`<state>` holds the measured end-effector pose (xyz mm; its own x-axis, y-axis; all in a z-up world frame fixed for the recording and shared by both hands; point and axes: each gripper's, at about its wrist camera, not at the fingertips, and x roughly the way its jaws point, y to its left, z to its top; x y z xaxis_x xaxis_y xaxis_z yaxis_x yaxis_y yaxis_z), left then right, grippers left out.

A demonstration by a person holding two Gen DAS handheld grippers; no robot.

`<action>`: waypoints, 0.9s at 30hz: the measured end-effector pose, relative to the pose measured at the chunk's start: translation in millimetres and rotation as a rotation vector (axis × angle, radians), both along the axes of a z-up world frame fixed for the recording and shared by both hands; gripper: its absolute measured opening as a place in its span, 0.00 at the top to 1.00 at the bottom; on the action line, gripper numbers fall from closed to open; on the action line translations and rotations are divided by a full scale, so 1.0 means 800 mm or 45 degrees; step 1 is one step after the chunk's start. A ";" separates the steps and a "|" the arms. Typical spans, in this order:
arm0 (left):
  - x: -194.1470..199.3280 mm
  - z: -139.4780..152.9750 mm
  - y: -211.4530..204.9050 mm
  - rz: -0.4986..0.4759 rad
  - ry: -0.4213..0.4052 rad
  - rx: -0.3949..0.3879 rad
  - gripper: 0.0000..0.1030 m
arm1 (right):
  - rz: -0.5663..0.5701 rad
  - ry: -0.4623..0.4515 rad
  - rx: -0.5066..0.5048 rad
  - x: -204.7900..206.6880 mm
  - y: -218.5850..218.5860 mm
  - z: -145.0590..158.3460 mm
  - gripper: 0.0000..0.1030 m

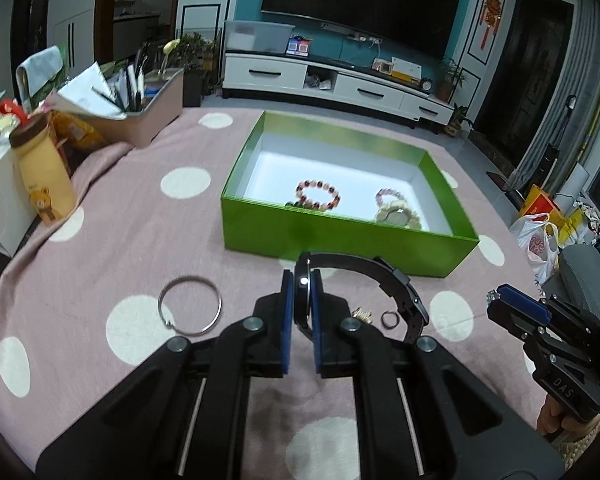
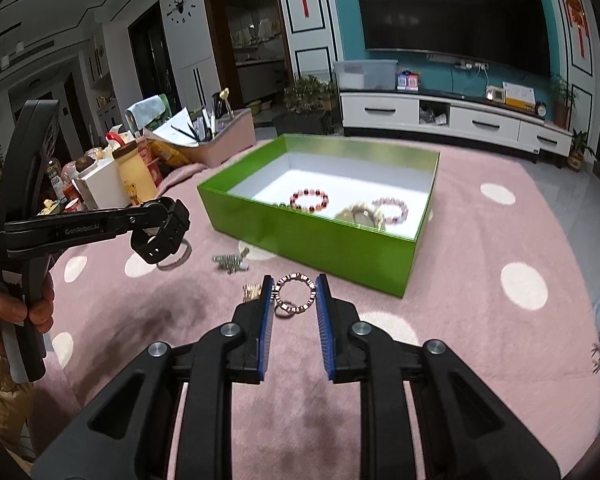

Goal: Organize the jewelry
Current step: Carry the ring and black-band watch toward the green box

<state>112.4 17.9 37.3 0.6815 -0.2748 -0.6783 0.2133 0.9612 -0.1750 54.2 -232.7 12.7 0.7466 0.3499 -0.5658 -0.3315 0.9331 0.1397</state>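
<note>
My left gripper (image 1: 302, 280) is shut on a black wristwatch (image 1: 396, 292) and holds it above the pink cloth, just short of the green box (image 1: 340, 236); the watch also shows in the right wrist view (image 2: 164, 228). The box holds a red bead bracelet (image 1: 318, 195), a pink bead bracelet (image 2: 392, 208) and a metal watch (image 1: 396, 216). My right gripper (image 2: 294, 284) holds a small beaded bracelet (image 2: 294, 294) between its fingers, above the cloth. A silver bangle (image 1: 190, 306), a small ring (image 1: 389, 319), a gold piece (image 1: 362, 314) and a chain (image 2: 230, 262) lie on the cloth.
The table wears a pink cloth with white dots (image 1: 140, 208). At the left stand a yellow bear bottle (image 1: 46, 176), a white box (image 1: 0, 200) and a pink bin of papers and pens (image 1: 148, 108). Plastic bags (image 1: 540, 240) lie off the right edge.
</note>
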 end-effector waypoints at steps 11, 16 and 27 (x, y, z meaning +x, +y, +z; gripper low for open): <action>0.028 0.040 -0.026 -0.035 -0.068 0.012 0.92 | -0.028 -0.097 -0.036 0.020 -0.004 0.031 0.80; 0.052 0.047 -0.038 -0.045 -0.066 0.009 0.92 | -0.040 -0.138 -0.052 0.036 -0.008 0.044 0.80; 0.128 0.042 -0.042 -0.007 -0.004 -0.018 0.92 | -0.084 -0.122 -0.047 0.103 -0.017 0.056 0.80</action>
<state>214.9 -16.1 70.8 0.6821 -0.2883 -0.6720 0.2193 0.9574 -0.1881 136.4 -246.1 57.8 0.8185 0.2786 -0.5024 -0.2794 0.9572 0.0755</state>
